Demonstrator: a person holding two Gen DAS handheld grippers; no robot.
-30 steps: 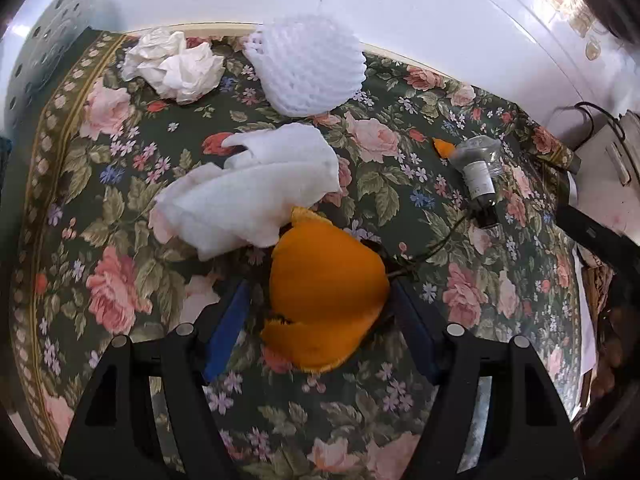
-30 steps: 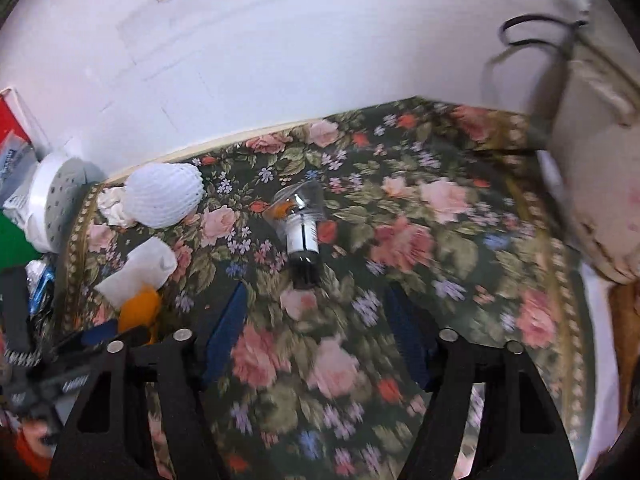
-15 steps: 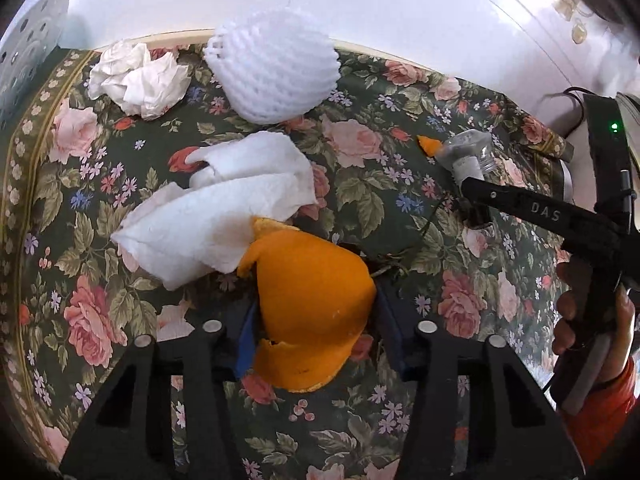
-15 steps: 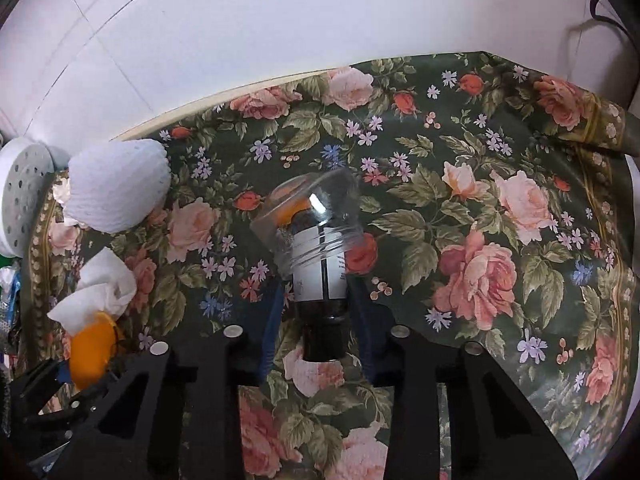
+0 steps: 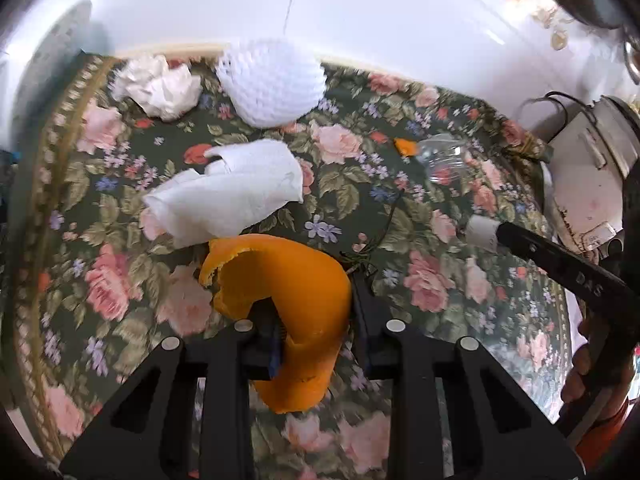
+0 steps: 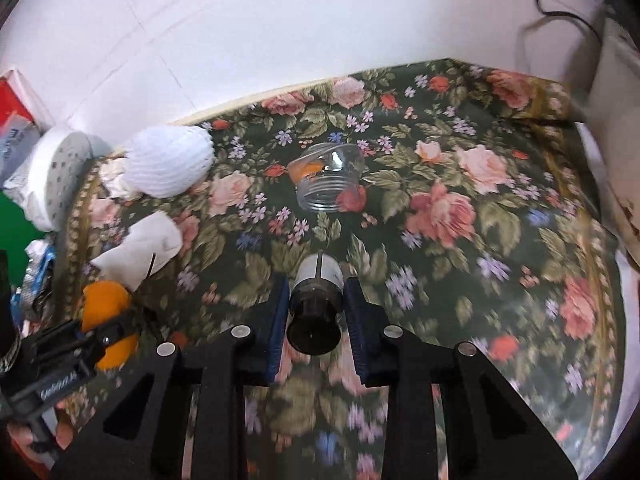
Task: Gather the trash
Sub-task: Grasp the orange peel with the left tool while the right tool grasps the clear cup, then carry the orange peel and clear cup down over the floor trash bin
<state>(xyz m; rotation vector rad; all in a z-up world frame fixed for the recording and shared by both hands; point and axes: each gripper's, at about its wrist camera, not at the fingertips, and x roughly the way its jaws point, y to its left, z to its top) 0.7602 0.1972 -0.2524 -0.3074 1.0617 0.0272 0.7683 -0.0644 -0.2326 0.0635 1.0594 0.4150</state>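
A large orange peel hangs folded between the jaws of my left gripper, which are closing and pressing on it. It is raised off the floral cloth. My right gripper is closing on a small dark bottle with a white label, held above the cloth. A clear plastic cup lies on its side beyond it, with a small peel scrap beside it. A paper towel, a crumpled tissue and a white foam net lie further back.
A white wall borders the table's far edge. A white perforated disc and packets crowd the left edge. A cream box with a black cable stands at the right. A thin twig lies near the peel.
My left jaws closed on the orange peel and lifted it, folding it. My right jaws closed on the small bottle and drew it back out of the clear cup.
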